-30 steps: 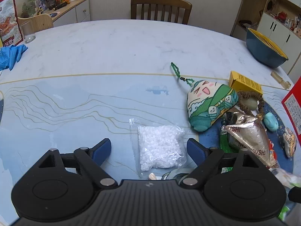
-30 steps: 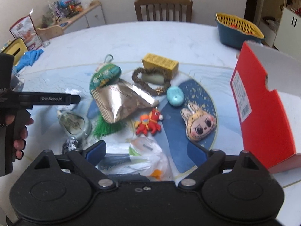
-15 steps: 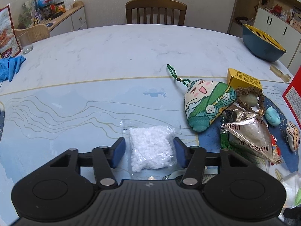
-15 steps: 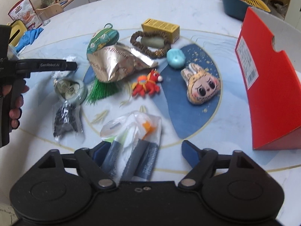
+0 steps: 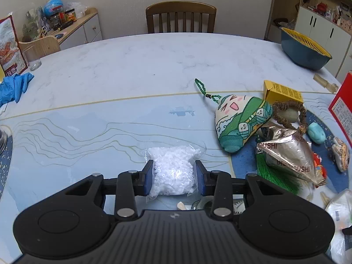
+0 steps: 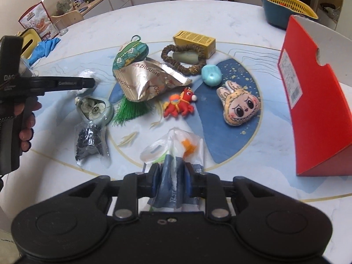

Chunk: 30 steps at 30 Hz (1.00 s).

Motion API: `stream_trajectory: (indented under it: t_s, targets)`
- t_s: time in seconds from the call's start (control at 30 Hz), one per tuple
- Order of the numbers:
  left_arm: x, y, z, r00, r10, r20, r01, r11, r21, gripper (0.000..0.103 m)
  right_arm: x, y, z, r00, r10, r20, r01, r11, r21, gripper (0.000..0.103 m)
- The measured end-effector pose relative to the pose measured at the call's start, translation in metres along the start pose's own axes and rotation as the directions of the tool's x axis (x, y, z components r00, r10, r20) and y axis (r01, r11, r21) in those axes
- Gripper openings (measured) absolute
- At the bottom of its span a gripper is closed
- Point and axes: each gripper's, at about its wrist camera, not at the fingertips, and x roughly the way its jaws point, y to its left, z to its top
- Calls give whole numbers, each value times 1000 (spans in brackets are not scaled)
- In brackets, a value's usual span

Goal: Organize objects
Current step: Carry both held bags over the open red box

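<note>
Low in both frames, my two sets of fingers each pinch one bag — left (image 5: 173,176) on the bead bag (image 5: 173,169), right (image 6: 171,180) on the crumpled plastic bag (image 6: 176,151), contents unclear — on the surface (image 5: 154,66).

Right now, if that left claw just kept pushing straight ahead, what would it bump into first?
Beyond the bag of white beads that the left gripper grips, only bare table, then probably the wooden chair.
</note>
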Motion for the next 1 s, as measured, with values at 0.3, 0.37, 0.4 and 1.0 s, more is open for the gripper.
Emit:
stream_trajectory:
  t_s: [0.3,0.37,0.4,1.0]
  targets:
    - [-36,-2,13,998,-42,41,43,999,-9,37,-30,-8,6,997,2,74,-5,999,42,19]
    - [-45,-6,18,997,-59,53,59,998,1,37,-39,-11,8,996,3,90,-8,998,57,19]
    - [-49,-9,20,996,-66,59,65,998,12,37,-44,-12,10,995,4,98,-10,998,64,19]
    - [-110,-117,62,974,-175,142,152,976,158,37,-128,-87,40,953,-55,299,8,988,157,19]
